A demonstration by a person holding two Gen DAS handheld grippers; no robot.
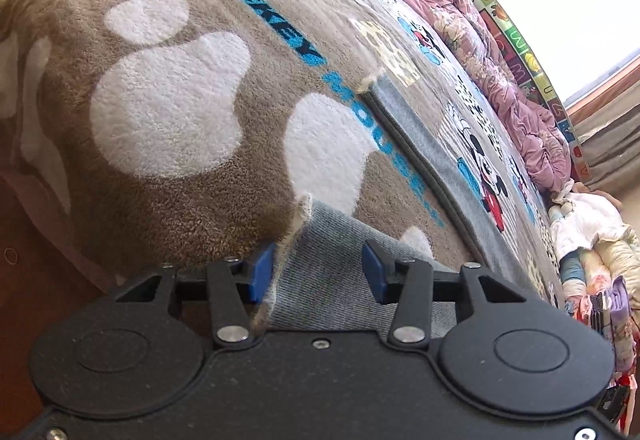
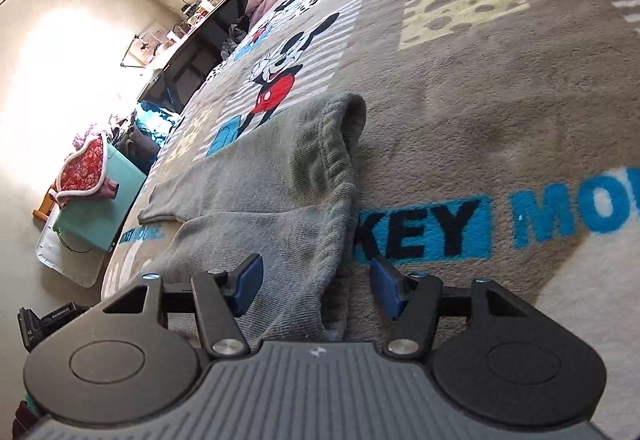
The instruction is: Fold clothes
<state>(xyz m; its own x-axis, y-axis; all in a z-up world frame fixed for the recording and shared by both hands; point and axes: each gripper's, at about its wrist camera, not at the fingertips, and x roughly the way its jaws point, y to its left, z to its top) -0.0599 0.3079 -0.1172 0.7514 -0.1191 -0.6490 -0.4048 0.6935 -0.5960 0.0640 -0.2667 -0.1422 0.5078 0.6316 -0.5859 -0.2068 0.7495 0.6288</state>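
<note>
A pair of grey knit trousers lies flat on a brown Mickey Mouse blanket that covers the bed. In the right wrist view its ribbed waistband runs toward me and passes between the blue pads of my right gripper, which is open around it. In the left wrist view a grey leg end with a frayed hem lies between the pads of my left gripper, also open. The other leg stretches away along the blanket.
A pink quilt is bunched at the far side of the bed below a bright window. Stacked clothes sit at the bed's right end. Beside the bed stand a teal box with a red cloth on it and a dark desk.
</note>
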